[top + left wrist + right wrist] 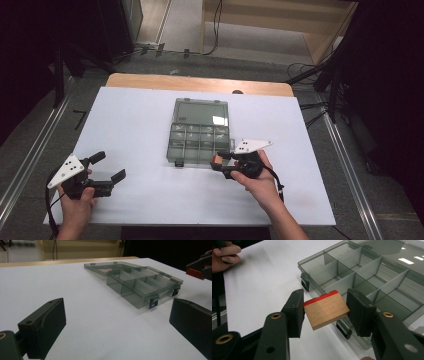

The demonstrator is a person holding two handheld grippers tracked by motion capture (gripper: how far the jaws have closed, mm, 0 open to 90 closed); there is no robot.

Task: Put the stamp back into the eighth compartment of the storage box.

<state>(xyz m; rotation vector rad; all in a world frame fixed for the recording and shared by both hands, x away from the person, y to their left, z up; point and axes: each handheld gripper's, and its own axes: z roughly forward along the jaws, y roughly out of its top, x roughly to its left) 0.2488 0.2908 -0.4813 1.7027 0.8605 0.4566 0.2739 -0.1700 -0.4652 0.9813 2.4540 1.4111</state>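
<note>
A grey see-through compartment box [199, 140] lies open in the middle of the white table, lid folded back; its cells [352, 280] look empty. My right gripper [218, 164] hovers at the box's near right corner, shut on a wooden block with a red face [325, 309]. The block [217, 159] is tilted between the two pads, red edge toward the box. My left gripper [111, 166] rests at the table's near left, jaws spread wide with nothing between them; the box [142, 283] lies ahead of it and the red block [193, 273] shows at the far right.
The white sheet [140, 125] covers the table, with a wooden strip [200, 82] at the far edge. The box's black latches [153, 302] stick out on its near side. Cables and dark stands line the floor around the table.
</note>
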